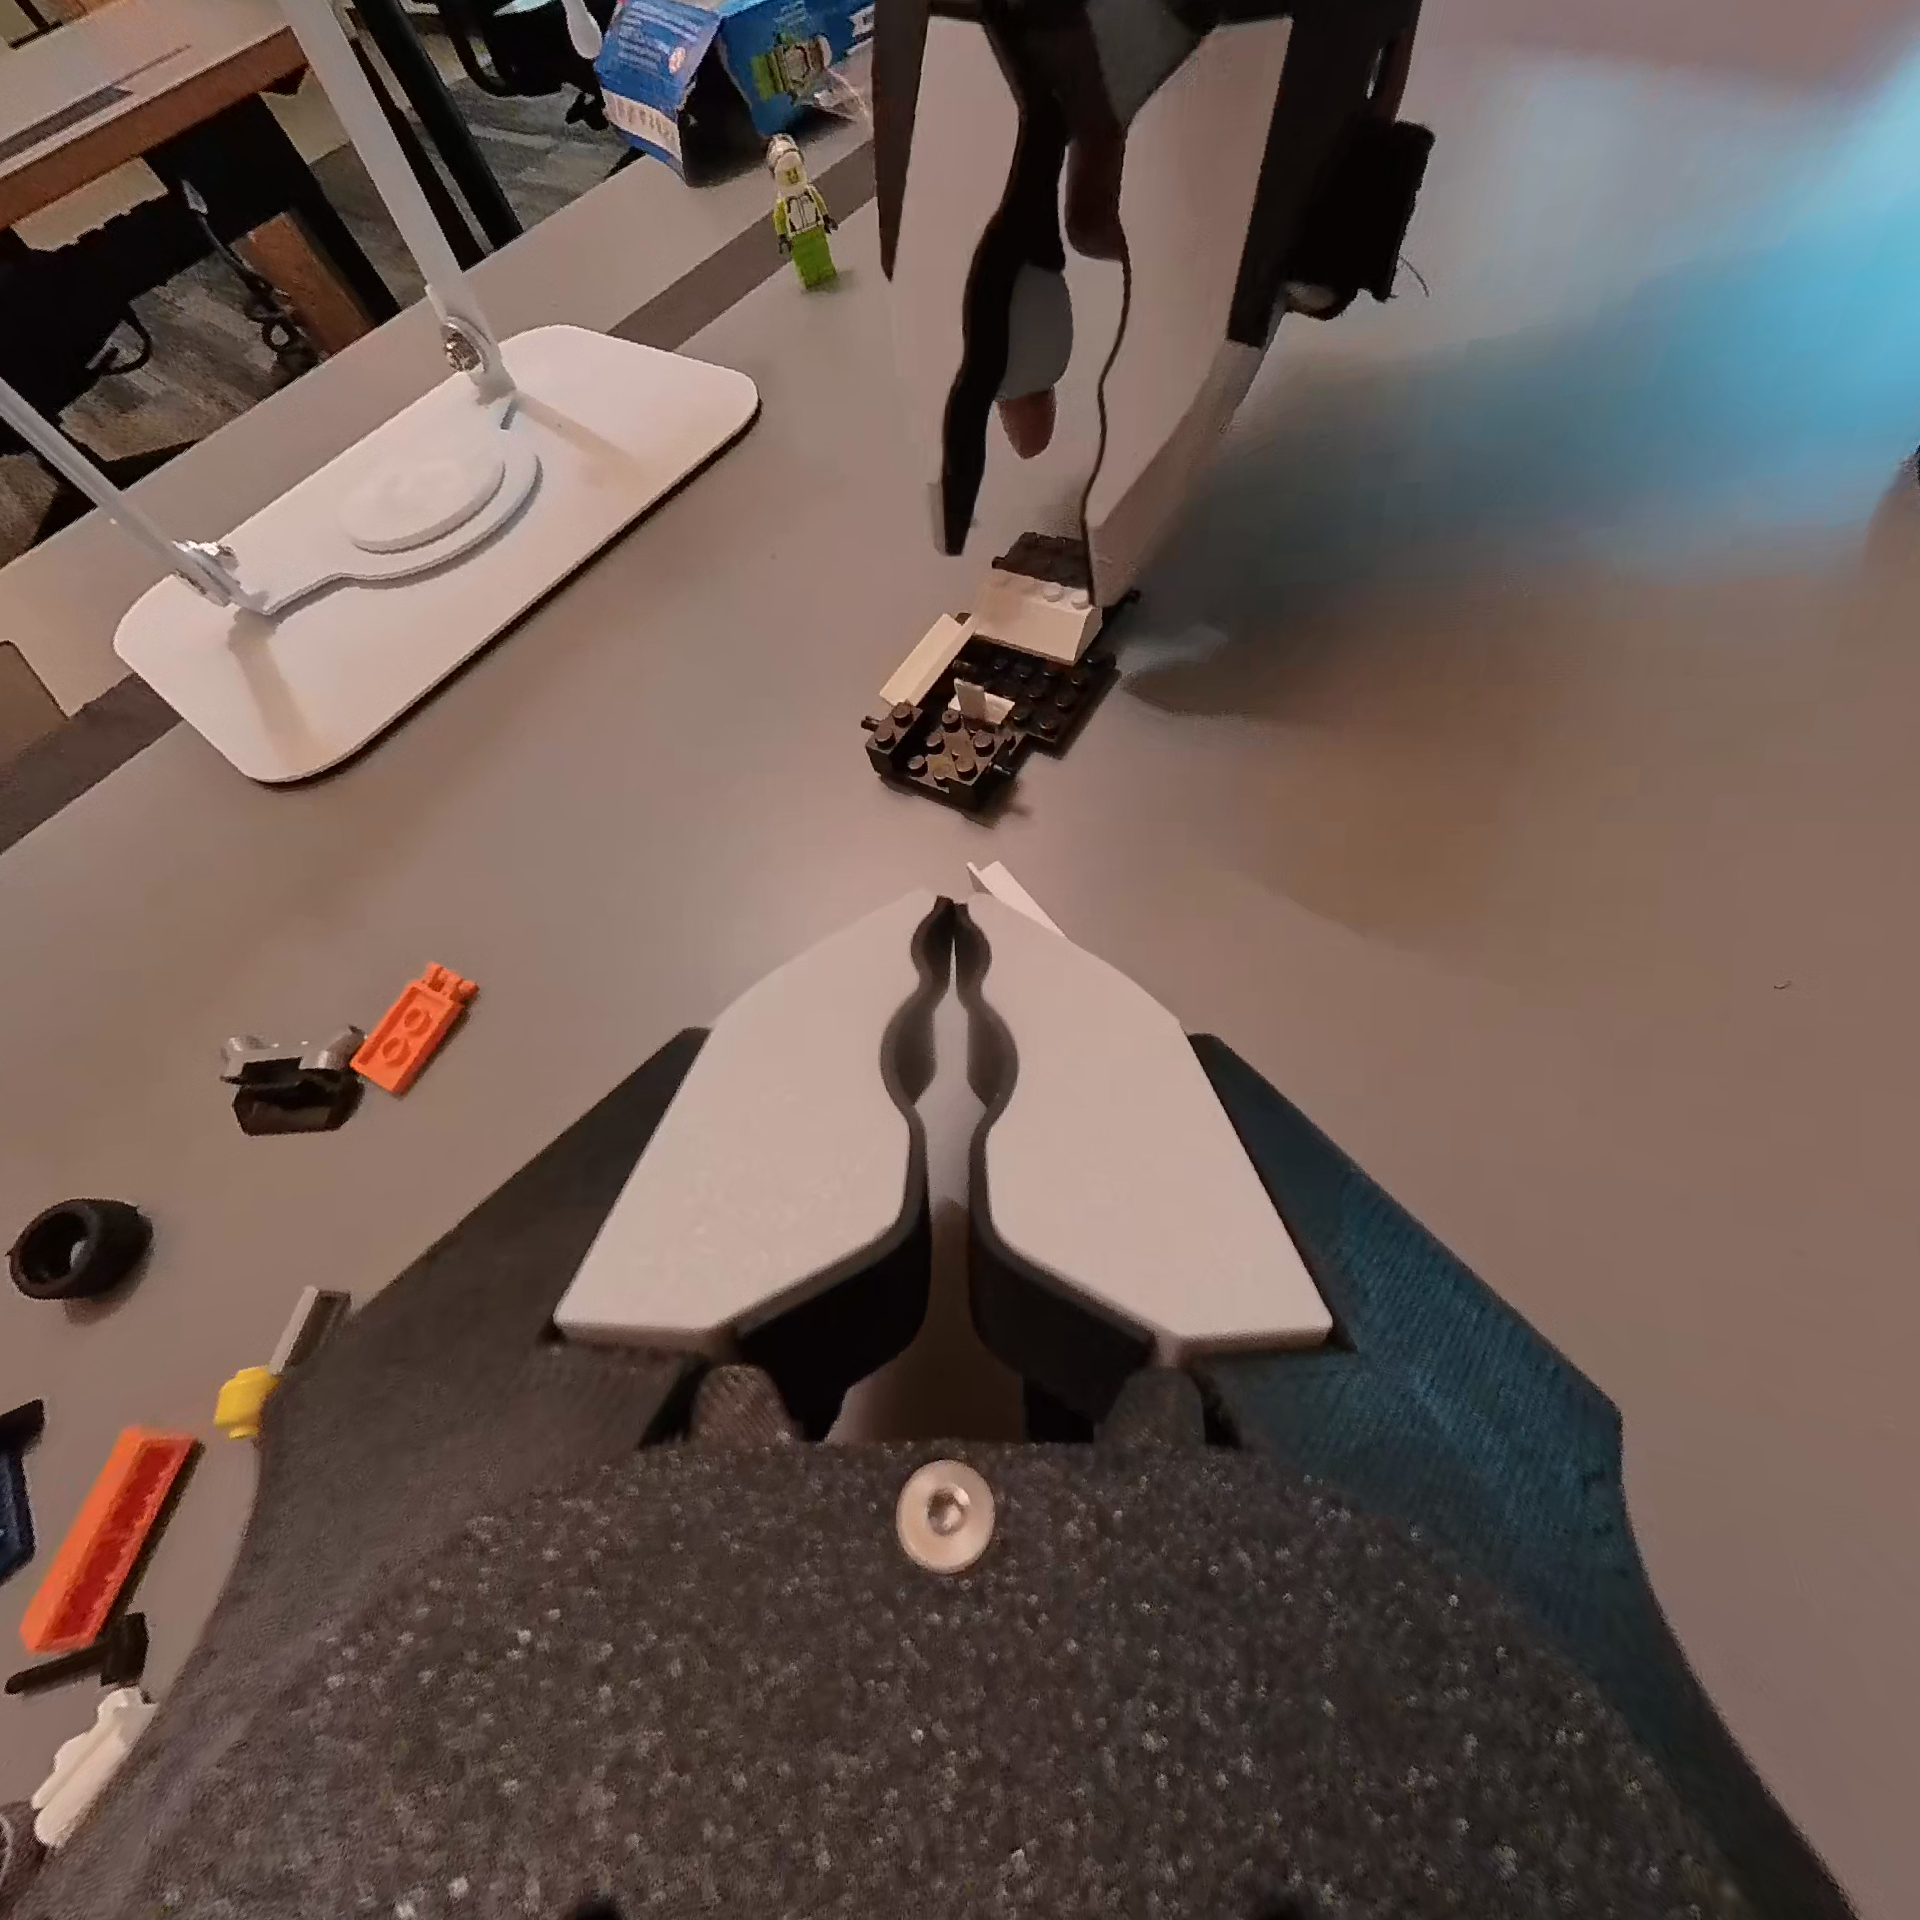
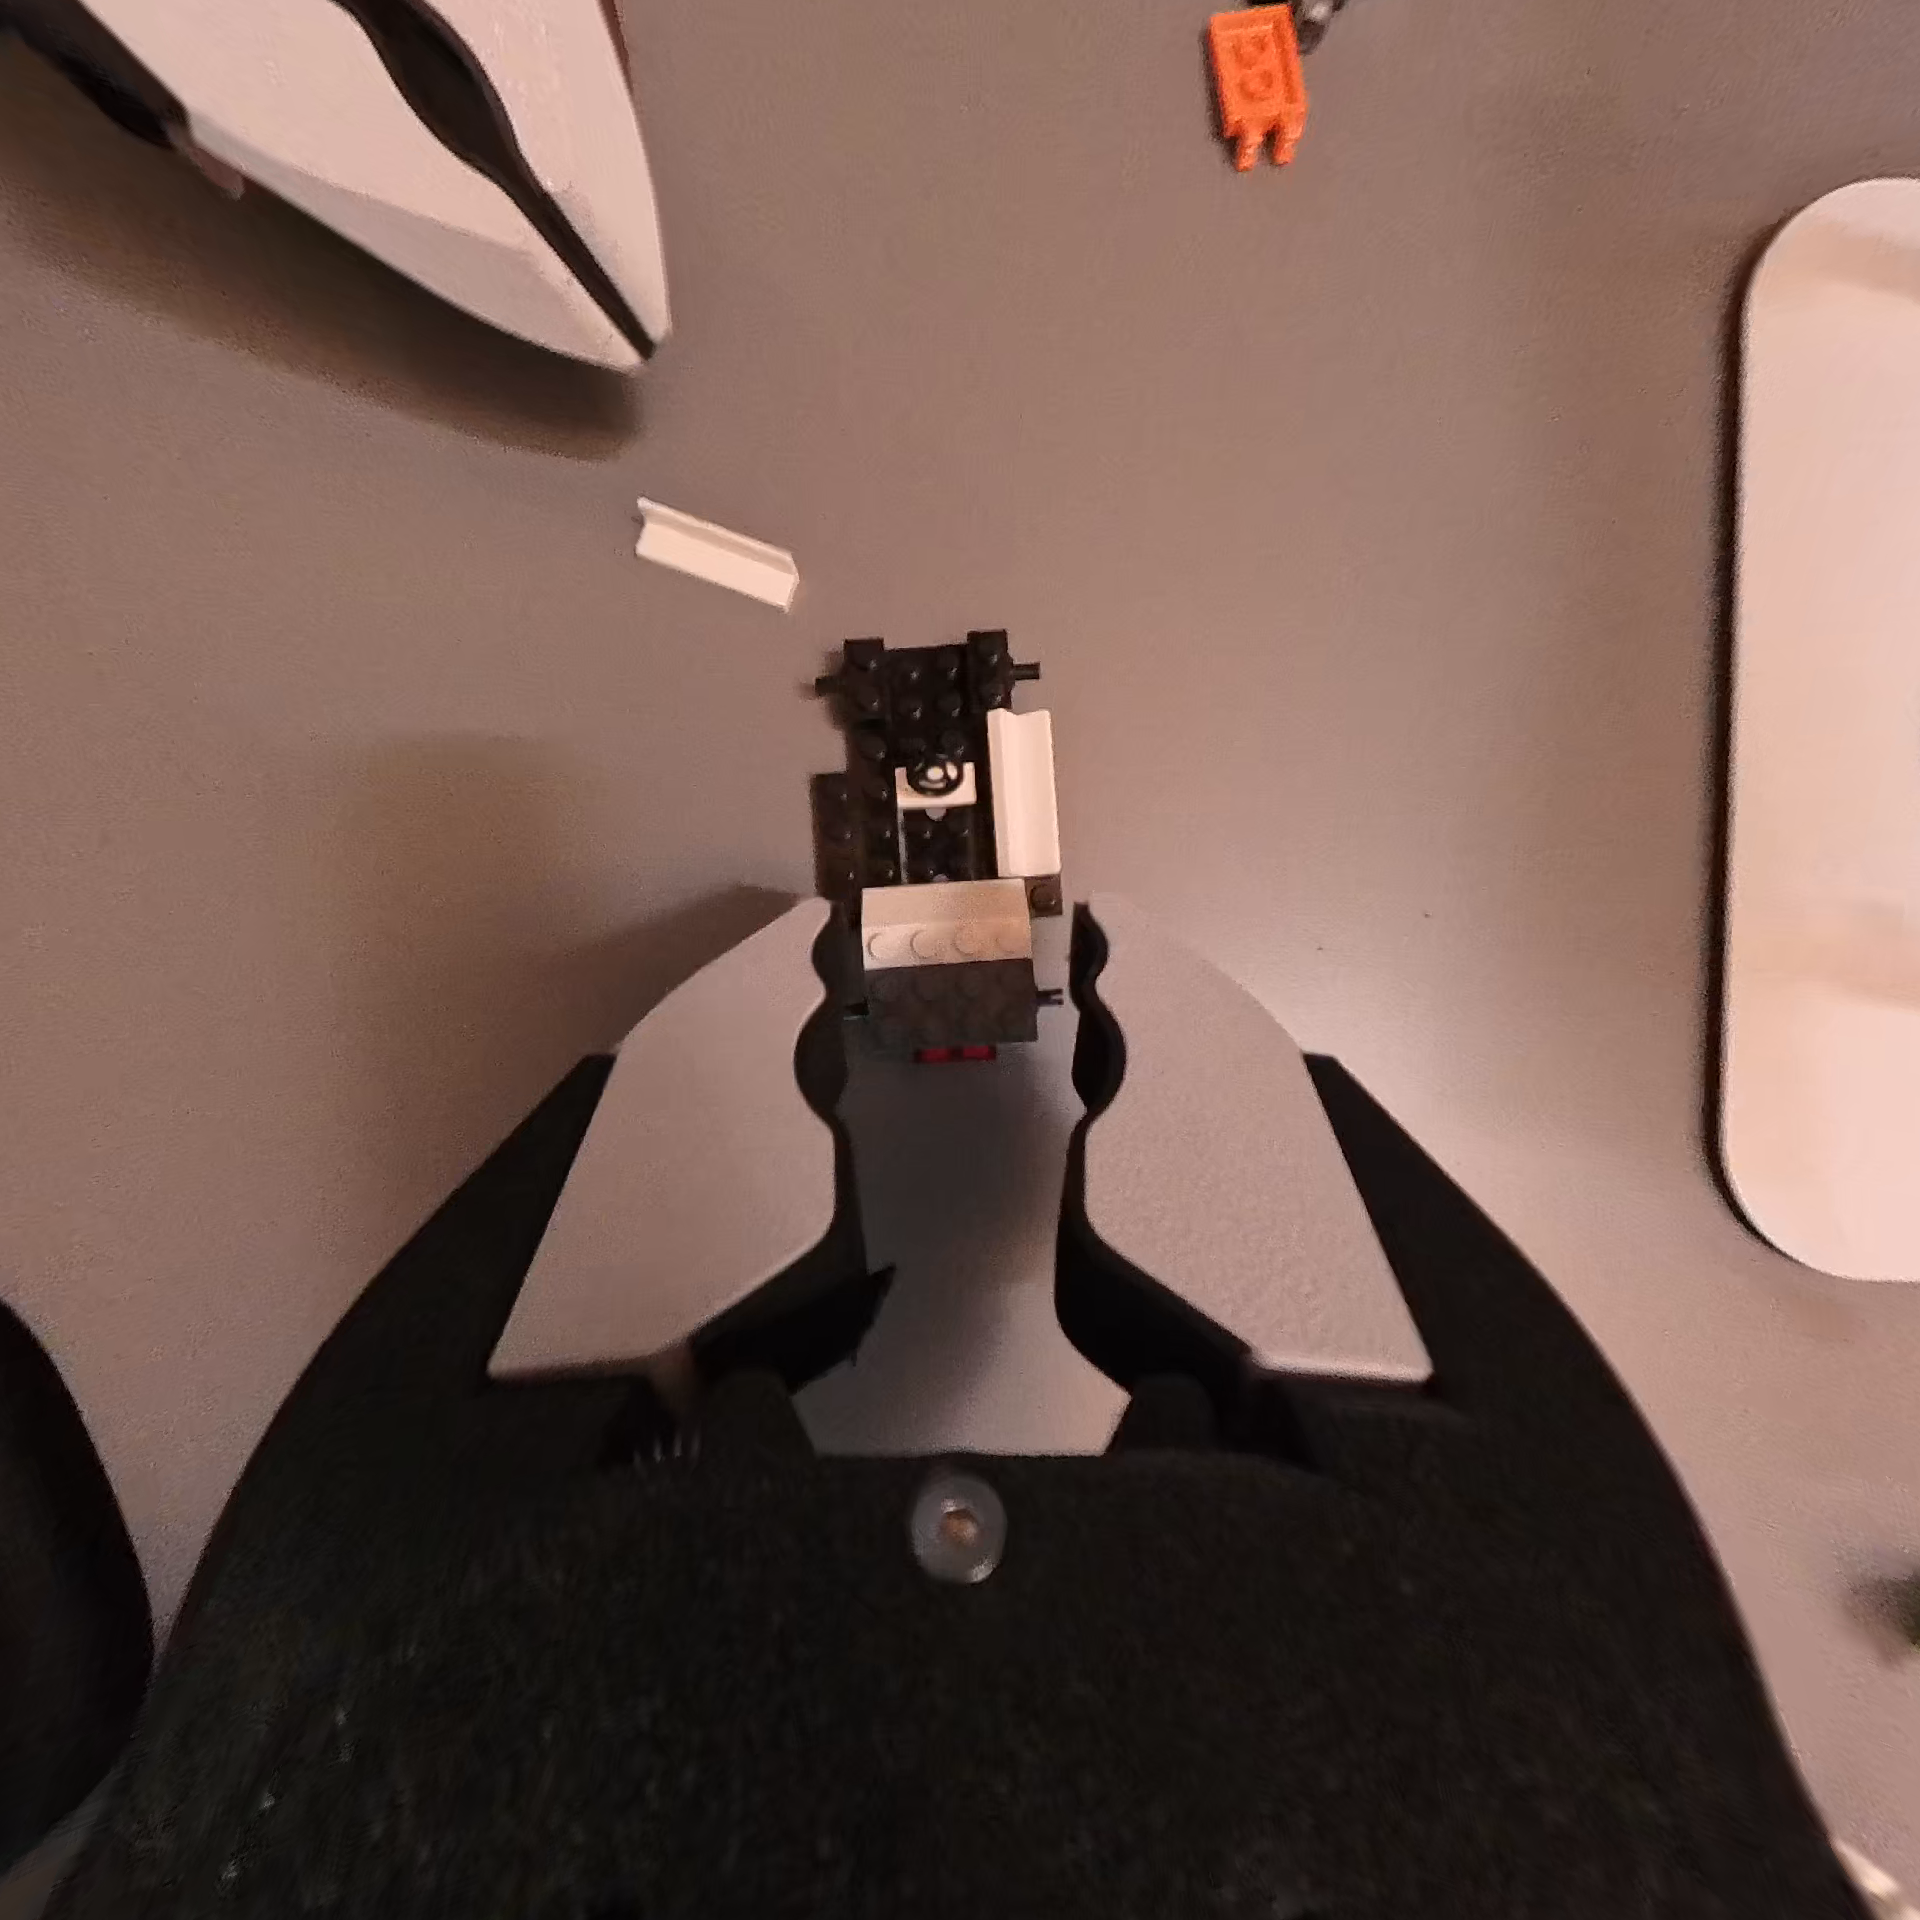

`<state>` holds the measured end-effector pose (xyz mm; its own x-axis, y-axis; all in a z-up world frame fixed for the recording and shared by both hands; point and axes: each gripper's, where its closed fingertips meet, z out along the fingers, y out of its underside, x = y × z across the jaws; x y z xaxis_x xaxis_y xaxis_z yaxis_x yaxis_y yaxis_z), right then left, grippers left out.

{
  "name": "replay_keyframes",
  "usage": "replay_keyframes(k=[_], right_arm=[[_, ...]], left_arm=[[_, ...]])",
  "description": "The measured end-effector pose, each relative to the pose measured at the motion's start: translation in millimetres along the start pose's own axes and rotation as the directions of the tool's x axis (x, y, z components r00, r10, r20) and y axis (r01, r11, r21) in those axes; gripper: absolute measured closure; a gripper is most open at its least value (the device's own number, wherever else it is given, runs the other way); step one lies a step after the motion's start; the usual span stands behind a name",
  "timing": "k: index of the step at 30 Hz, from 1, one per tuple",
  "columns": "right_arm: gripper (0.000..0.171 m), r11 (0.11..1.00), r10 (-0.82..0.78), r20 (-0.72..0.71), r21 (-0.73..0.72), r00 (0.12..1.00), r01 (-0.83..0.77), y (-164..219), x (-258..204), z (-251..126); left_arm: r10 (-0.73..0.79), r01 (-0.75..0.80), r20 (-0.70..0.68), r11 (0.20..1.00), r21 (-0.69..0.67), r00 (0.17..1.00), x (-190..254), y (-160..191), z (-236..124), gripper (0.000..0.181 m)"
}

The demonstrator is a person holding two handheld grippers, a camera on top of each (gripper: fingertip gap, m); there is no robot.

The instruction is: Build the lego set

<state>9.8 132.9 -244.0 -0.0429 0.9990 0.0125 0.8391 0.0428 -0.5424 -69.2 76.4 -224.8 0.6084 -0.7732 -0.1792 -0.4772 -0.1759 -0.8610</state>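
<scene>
Since the car (image 2: 940, 831) is light, rigid snap-fit plastic, grip its rear block; right hand-held gripper (image 2: 951, 914) straddles it, agape, while left hand-held gripper (image 1: 954, 914) is closed, holding nothing visible.

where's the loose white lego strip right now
In the right wrist view, the loose white strip lies on the grey table, up and left of the black car base, between it and the left gripper.

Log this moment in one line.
left gripper shut, empty | right gripper open around car chassis rear | white panel loose on table
</scene>
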Motion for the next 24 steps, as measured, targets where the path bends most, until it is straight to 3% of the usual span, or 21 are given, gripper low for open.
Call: replay_keyframes(k=[6,10,24], right_arm=[[0.122,0.995,-0.045,0.018,-0.087,0.999,0.047,13.3,-1.1,5.3],[0.13,0.993,-0.064,0.01,-0.097,0.998,0.065,16.6,-1.9,9.7],[0.137,0.997,-0.072,-0.037,0.021,0.997,0.073,9.7,-17.6,-2.7]], left_arm=[[-0.009,0.009,0.001,1.0,0.009,1.0,-2.5,-0.6,-1.7,0.181],[0.002,-0.002,0.001,1.0,0.004,1.0,-1.9,0.7,-1.0,0.181],[-0.03,0.03,0.003,0.999,0.011,1.0,-6.1,0.3,-0.1,0.181]])
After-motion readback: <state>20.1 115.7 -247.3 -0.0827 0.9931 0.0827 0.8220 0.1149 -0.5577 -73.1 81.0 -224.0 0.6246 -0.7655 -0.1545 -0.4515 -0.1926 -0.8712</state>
